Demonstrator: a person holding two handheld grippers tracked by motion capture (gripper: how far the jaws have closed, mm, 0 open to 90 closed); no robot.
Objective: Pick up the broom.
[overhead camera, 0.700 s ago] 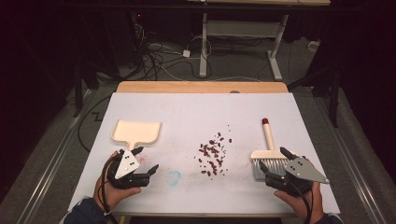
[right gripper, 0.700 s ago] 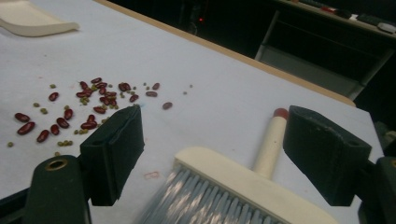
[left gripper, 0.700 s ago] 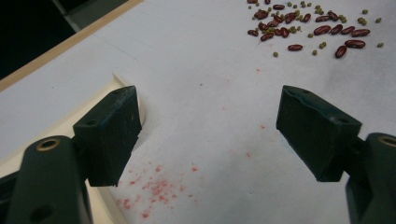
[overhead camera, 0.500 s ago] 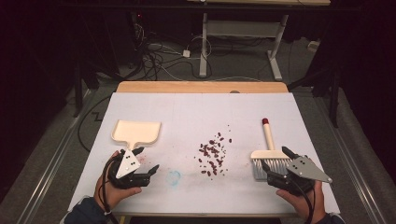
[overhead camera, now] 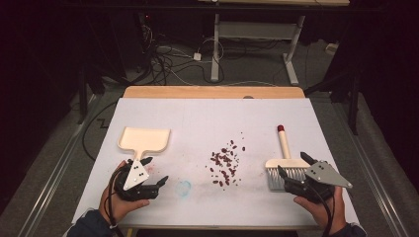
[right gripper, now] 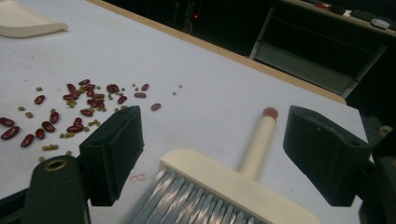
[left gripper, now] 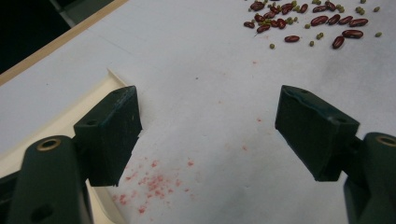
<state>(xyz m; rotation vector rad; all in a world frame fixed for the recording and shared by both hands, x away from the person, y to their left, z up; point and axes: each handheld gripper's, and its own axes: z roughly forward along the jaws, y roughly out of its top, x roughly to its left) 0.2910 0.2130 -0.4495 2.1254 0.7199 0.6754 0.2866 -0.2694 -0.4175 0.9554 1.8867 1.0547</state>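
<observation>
Beans [overhead camera: 225, 165] lie scattered mid-table on the white sheet [overhead camera: 212, 123], dark red ones mixed with smaller green ones, as the left gripper view [left gripper: 299, 21] and the right gripper view [right gripper: 70, 112] both show. None has been gathered; the heap is loose and spread, with strays toward the far side.

Brush [overhead camera: 282, 163] lies flat to the right of the beans, well apart from them, bristles toward the person, red-tipped handle pointing away. Dustpan [overhead camera: 144, 140] lies to the left of the beans, also well apart, handle toward the person, tray empty.

Right gripper [overhead camera: 295, 167] sits at the bristle end of the brush. In the right gripper view its jaws stand wide apart, one on each side of the brush head [right gripper: 233, 186], pads not pressing on it. Nothing held.

Left gripper [overhead camera: 154, 170] rests just short of the dustpan handle. In the left gripper view its jaws are wide apart with bare sheet between them; the dustpan edge [left gripper: 70, 121] runs beside and partly behind the left-hand pad. Whether that pad touches the pan cannot be told. Nothing held.

A faint blue smear [overhead camera: 184, 187] and pink specks mark the sheet near the left hand.

Judged progress: the very start. Both tools are on the table and ungripped. Left to do: close on brush and dustpan, bring both to the beans, sweep them into the tray.
</observation>
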